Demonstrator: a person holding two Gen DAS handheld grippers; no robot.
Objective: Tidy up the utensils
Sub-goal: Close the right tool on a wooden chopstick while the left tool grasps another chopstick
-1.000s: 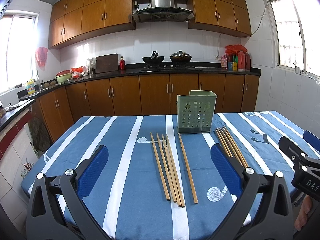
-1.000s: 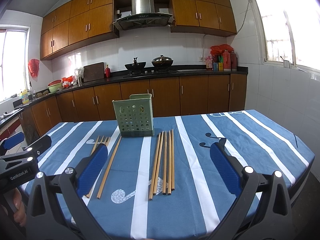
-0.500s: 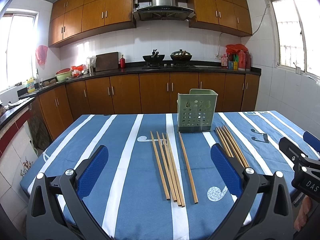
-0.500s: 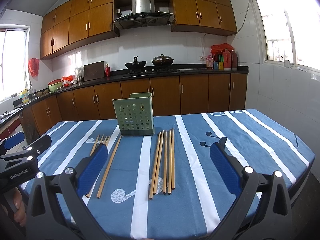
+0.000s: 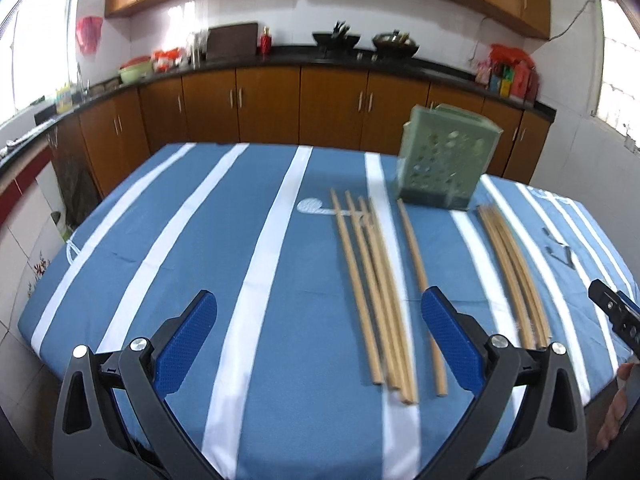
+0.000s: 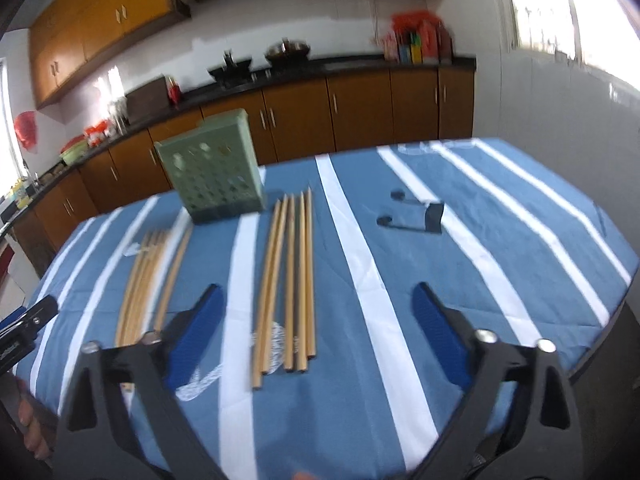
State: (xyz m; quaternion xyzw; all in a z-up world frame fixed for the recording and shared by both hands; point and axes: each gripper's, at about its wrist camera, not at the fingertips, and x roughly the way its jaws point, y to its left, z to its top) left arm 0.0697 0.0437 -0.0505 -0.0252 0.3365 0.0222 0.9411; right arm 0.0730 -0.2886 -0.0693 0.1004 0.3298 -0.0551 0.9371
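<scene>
A green perforated utensil holder [image 5: 446, 160] stands upright on the blue striped tablecloth [image 5: 208, 248]; it also shows in the right wrist view [image 6: 212, 172]. Two groups of wooden chopsticks lie flat in front of it: a left group [image 5: 376, 296] [image 6: 150, 276] and a right group [image 5: 514, 268] [image 6: 290, 276]. My left gripper [image 5: 316, 316] is open and empty, above the cloth left of the left group. My right gripper [image 6: 318, 308] is open and empty, over the near ends of the right group.
The table edge runs close below both grippers. Wooden kitchen cabinets [image 5: 272, 108] and a black counter with pots [image 5: 360, 40] stand behind the table. A window [image 6: 568, 12] is on the right wall. The other gripper's tip shows at each view's side [image 5: 614, 312] [image 6: 24, 324].
Both grippers have tipped downward and moved forward over the table, so the chopsticks look nearer and larger. Both views are now tilted and blurred. Chopsticks and holder have not moved.
</scene>
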